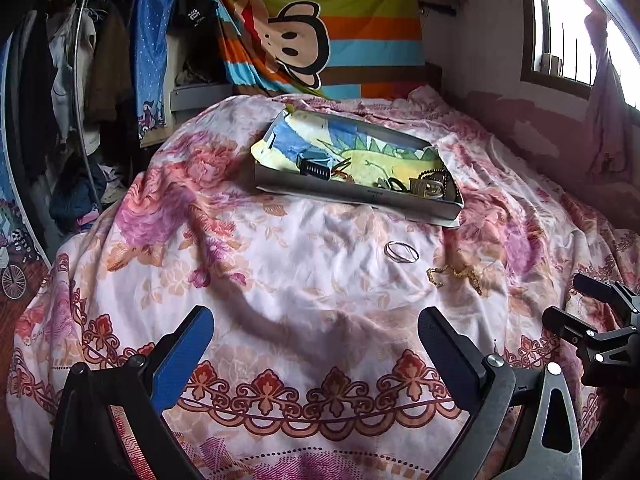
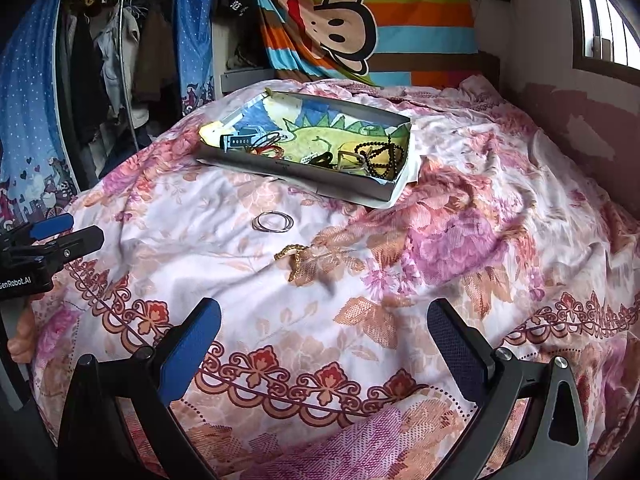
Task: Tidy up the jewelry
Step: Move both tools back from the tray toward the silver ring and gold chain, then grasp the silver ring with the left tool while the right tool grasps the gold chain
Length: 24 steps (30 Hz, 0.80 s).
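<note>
A shallow grey box [image 1: 352, 196] [image 2: 296, 174] with a dinosaur-print lining lies on the floral bedspread and holds a watch [image 2: 240, 141], dark beads [image 2: 380, 156] and other jewelry. In front of it lie two silver bangles [image 1: 402, 251] [image 2: 273, 222] and a gold chain [image 1: 456, 274] [image 2: 294, 256], loose on the cloth. My left gripper [image 1: 316, 332] hovers open over the near bedspread, nothing between its fingers. My right gripper [image 2: 324, 324] is also open and empty, short of the chain. Each gripper shows at the edge of the other's view: the right gripper [image 1: 592, 312], the left gripper [image 2: 56, 236].
The floral bedspread [image 1: 280, 288] covers the whole bed. A striped monkey-print cloth [image 1: 320, 28] hangs behind it. A clothes rack [image 1: 80, 60] and blue curtain stand at left; a barred window [image 1: 568, 20] and pink wall at right.
</note>
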Each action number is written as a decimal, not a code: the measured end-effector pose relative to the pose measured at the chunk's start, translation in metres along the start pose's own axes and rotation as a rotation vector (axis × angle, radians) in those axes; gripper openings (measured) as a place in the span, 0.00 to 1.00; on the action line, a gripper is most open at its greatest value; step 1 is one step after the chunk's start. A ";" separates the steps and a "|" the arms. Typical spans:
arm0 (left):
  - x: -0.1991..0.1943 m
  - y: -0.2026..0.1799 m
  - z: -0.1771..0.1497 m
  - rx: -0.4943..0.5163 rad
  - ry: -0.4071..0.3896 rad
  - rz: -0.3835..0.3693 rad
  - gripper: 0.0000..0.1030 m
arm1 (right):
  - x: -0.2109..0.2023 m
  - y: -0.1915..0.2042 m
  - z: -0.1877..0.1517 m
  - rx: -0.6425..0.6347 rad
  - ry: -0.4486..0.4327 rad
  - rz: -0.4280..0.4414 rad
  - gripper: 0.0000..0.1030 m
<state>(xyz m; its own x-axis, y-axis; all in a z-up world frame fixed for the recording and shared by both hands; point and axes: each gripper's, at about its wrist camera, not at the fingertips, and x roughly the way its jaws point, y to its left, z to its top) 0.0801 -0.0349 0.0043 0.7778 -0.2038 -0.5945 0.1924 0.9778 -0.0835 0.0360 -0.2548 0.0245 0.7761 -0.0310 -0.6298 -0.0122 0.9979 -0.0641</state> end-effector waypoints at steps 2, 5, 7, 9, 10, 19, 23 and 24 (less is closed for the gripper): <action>0.001 0.000 0.000 0.000 0.008 -0.003 1.00 | 0.001 0.001 0.000 -0.006 0.002 -0.002 0.98; 0.004 0.000 0.000 0.000 0.018 -0.004 1.00 | 0.002 0.002 0.000 -0.014 0.010 -0.013 0.98; 0.006 0.000 0.001 -0.002 0.030 -0.014 1.00 | 0.003 0.000 0.002 -0.017 0.014 -0.023 0.98; 0.010 0.000 0.002 -0.005 0.049 -0.037 1.00 | 0.003 -0.003 0.005 -0.014 0.014 -0.030 0.98; 0.012 -0.001 0.003 -0.007 0.054 -0.049 1.00 | 0.002 -0.004 0.007 -0.013 0.014 -0.031 0.98; 0.034 -0.016 0.026 0.063 0.047 -0.135 1.00 | 0.004 -0.018 0.026 -0.067 0.000 0.026 0.98; 0.053 -0.020 0.036 0.056 0.078 -0.215 1.00 | 0.011 -0.026 0.032 -0.095 -0.001 0.068 0.98; 0.058 -0.021 0.040 0.051 0.087 -0.243 1.00 | 0.015 -0.028 0.033 -0.100 0.006 0.081 0.98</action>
<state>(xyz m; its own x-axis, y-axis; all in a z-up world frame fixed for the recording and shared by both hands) 0.1452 -0.0692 0.0031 0.6511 -0.4252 -0.6287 0.3992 0.8963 -0.1928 0.0684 -0.2810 0.0427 0.7662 0.0484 -0.6408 -0.1372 0.9865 -0.0895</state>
